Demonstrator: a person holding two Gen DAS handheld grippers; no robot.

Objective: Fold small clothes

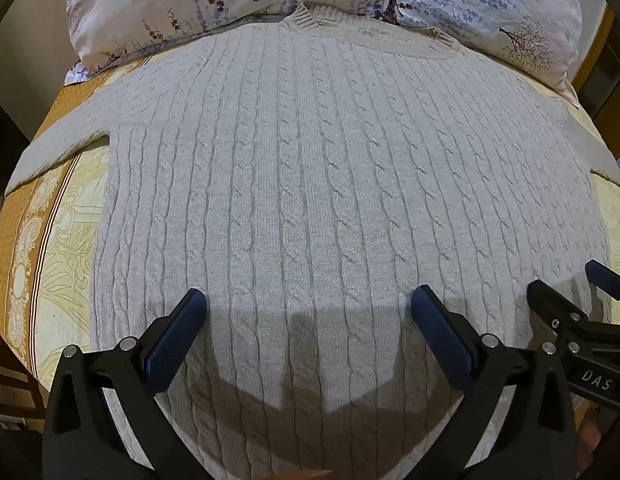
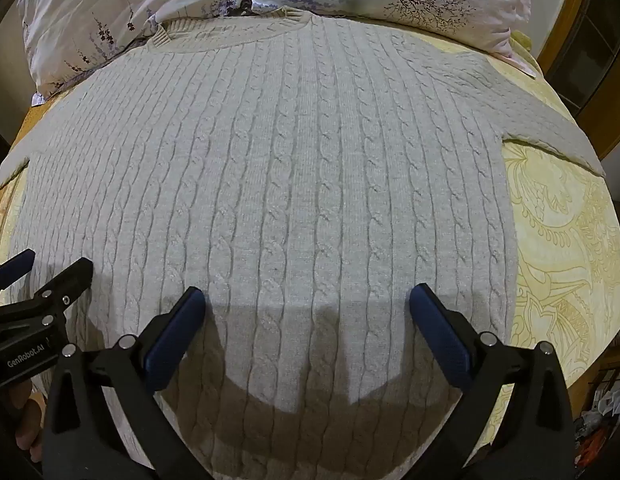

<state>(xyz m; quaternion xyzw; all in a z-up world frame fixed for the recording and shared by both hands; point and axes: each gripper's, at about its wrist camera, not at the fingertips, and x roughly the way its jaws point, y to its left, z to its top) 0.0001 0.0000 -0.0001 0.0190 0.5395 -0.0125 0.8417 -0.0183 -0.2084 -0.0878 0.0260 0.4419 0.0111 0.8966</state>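
1. Yellow-and-ochre patterned bedspread (image 1: 62, 240) is seen at the far left, covering the bed, with the sweater's left sleeve (image 1: 58, 144) stretched across it.
2. Spread flat, face up, over the middle of the bed is a pale grey cable-knit sweater (image 1: 310, 160) — its ribbed collar (image 1: 310, 20) touches two floral pillows (image 1: 190, 0) at the head of the bed.
3. Above the lower part of the sweater the left hand-held gripper (image 1: 309, 304) is held, its blue-padded fingers (image 1: 178, 336) spread wide with nothing between them.
4. Just beside it, to the right, the right hand-held gripper (image 2: 308, 304) is seen over the same hem area — likewise wide apart and empty.
5. At the far right, the other sleeve (image 2: 549, 136) lies over the bedspread.
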